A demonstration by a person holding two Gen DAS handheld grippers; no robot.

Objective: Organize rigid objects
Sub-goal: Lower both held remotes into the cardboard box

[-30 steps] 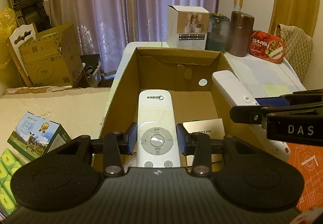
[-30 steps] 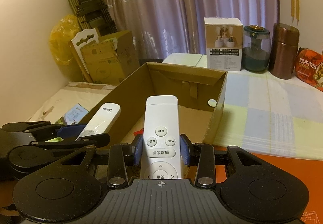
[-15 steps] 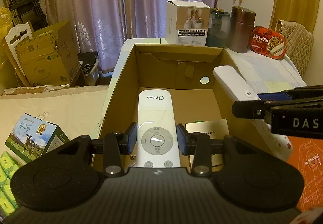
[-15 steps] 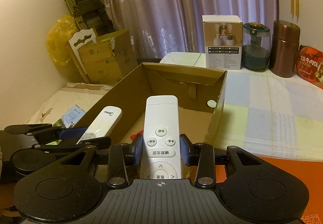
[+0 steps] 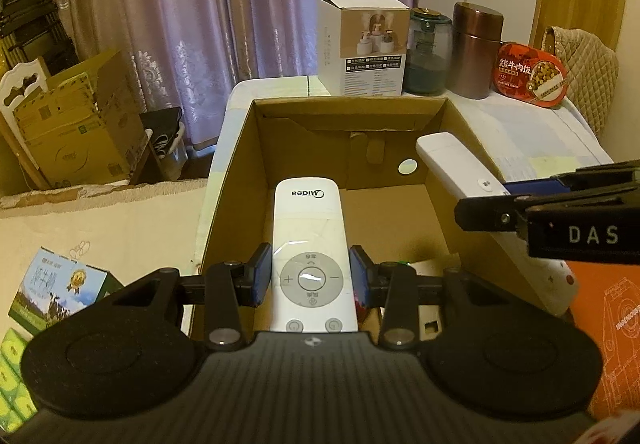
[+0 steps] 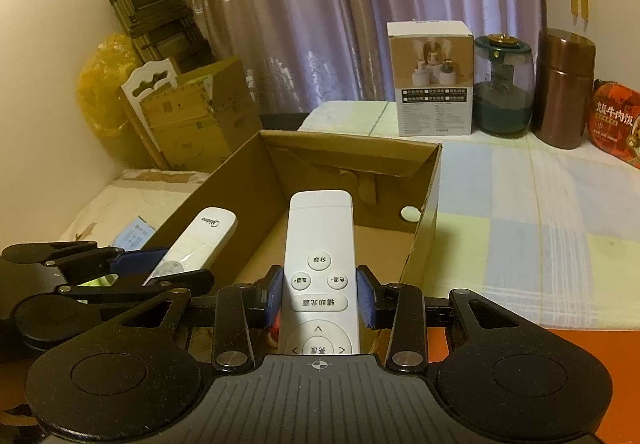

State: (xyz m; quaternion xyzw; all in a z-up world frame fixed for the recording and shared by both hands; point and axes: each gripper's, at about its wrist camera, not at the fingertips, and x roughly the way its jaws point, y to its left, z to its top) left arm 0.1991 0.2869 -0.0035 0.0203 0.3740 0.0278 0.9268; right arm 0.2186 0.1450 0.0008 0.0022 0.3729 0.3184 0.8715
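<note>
Both wrist cams look fwd and downward, close above open cardboard box (image 5: 440,111); left cam sits left of right; shared: box, curtain (image 6: 360,3).

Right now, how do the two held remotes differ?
The Midea remote has a rounded end, a grey ring pad and logo; the square-ended remote has separate white buttons with Chinese labels. The left tongs hold the Midea, the right tongs the other. Both white, pointing into the cardboard box.
</note>
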